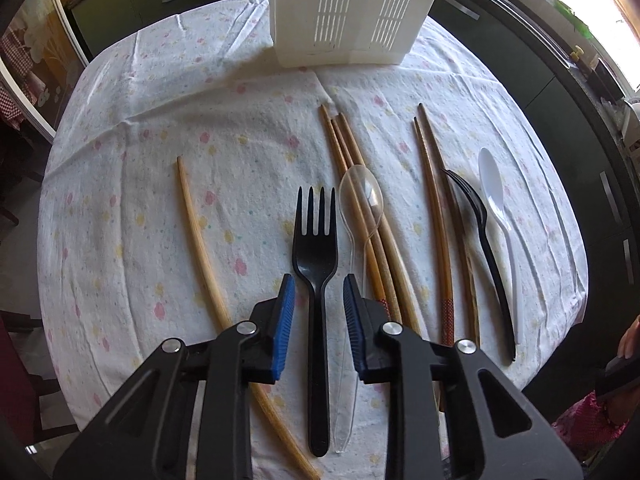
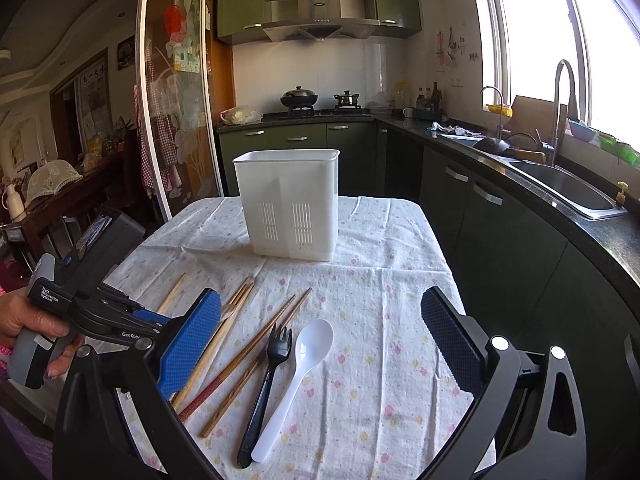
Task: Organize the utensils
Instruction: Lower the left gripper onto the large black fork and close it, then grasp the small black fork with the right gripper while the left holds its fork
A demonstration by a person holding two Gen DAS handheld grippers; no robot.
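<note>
My left hand-held gripper (image 1: 319,292) hangs open astride the black fork (image 1: 316,264), whose handle runs lengthwise between my fingers, tines pointing toward the white utensil holder (image 1: 344,16) at the tabletop's (image 1: 120,200) far side. My right hand-held gripper (image 2: 320,340) waits wide open, farther from this fork.

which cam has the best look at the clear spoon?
Left wrist: the clear spoon lies in full view beside the black fork, its bowl over the chopsticks. Right wrist shows only a sliver of it, mostly hidden behind that gripper's blue finger pad.
</note>
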